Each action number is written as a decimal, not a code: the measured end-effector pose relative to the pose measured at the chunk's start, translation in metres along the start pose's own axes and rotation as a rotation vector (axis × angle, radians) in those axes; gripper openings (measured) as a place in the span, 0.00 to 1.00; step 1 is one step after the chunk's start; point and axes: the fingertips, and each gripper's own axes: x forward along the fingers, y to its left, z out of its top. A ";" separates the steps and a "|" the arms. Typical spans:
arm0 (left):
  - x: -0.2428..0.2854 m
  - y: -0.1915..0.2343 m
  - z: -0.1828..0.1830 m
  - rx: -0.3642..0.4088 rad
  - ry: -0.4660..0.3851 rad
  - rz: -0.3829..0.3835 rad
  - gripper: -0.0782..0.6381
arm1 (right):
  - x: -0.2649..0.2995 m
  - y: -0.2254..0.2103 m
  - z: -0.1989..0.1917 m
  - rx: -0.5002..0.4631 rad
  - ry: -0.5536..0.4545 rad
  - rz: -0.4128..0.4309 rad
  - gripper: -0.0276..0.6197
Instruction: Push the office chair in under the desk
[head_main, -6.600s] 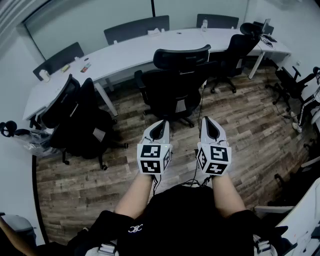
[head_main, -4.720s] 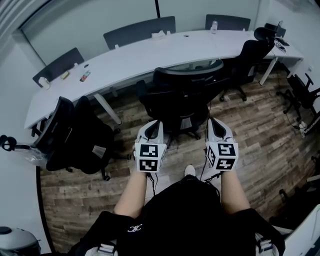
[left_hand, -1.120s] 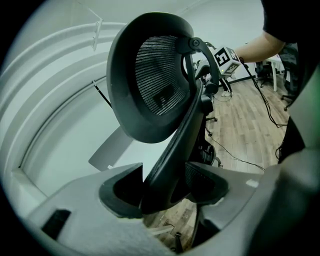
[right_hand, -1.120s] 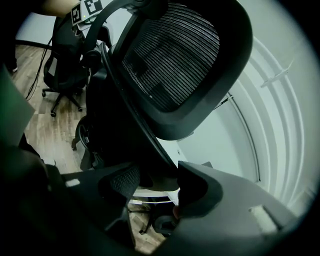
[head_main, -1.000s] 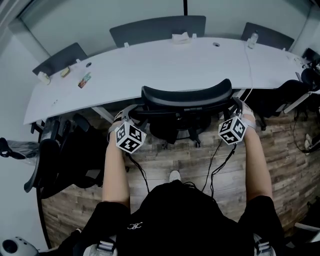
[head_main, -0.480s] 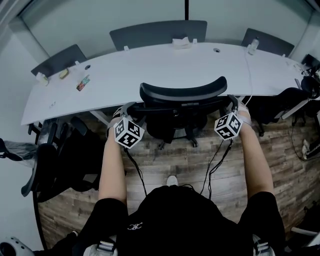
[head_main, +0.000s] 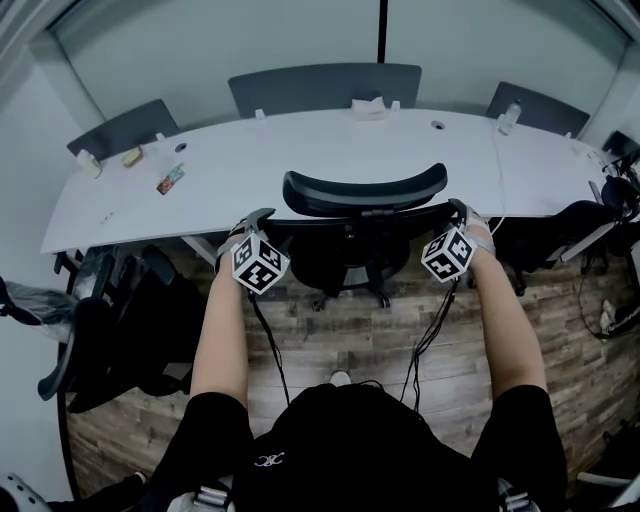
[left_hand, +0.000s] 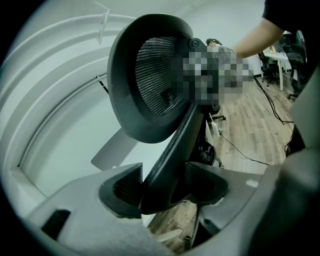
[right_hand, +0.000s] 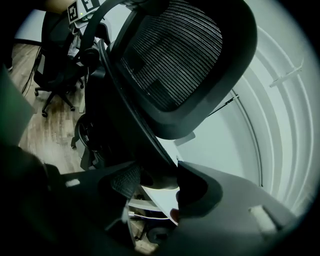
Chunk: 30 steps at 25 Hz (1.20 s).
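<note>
The black office chair (head_main: 365, 205) faces the white curved desk (head_main: 300, 150), its seat hidden beneath the desk edge and its headrest (head_main: 365, 190) just short of it. My left gripper (head_main: 248, 228) is shut on the left edge of the chair's back frame. In the left gripper view the frame bar (left_hand: 167, 165) is clamped between both pads of the left gripper (left_hand: 162, 187), below the mesh headrest (left_hand: 150, 85). My right gripper (head_main: 460, 218) is shut on the right edge, and the right gripper view shows the right gripper (right_hand: 159, 182) pinching the frame bar (right_hand: 150, 170).
Another black chair (head_main: 110, 330) stands at the left and one (head_main: 600, 205) at the right by the desk's end. Grey chairs (head_main: 325, 88) line the far side. A tissue box (head_main: 372, 107), a bottle (head_main: 513, 115) and small items (head_main: 170, 180) lie on the desk. Cables (head_main: 430, 330) hang from the grippers.
Both grippers have moved forward with the chair held between them. The chair has rolled closer to the desk, and its seat has gone further under the edge.
</note>
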 end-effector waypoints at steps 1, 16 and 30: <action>0.002 0.004 0.000 0.000 0.000 0.003 0.48 | 0.003 -0.002 0.003 0.001 -0.001 -0.002 0.41; 0.025 0.038 -0.008 0.015 -0.012 0.003 0.48 | 0.026 -0.006 0.025 0.009 -0.040 -0.027 0.41; 0.036 0.047 -0.013 0.000 -0.020 0.162 0.54 | 0.028 -0.002 0.026 0.080 -0.059 0.032 0.44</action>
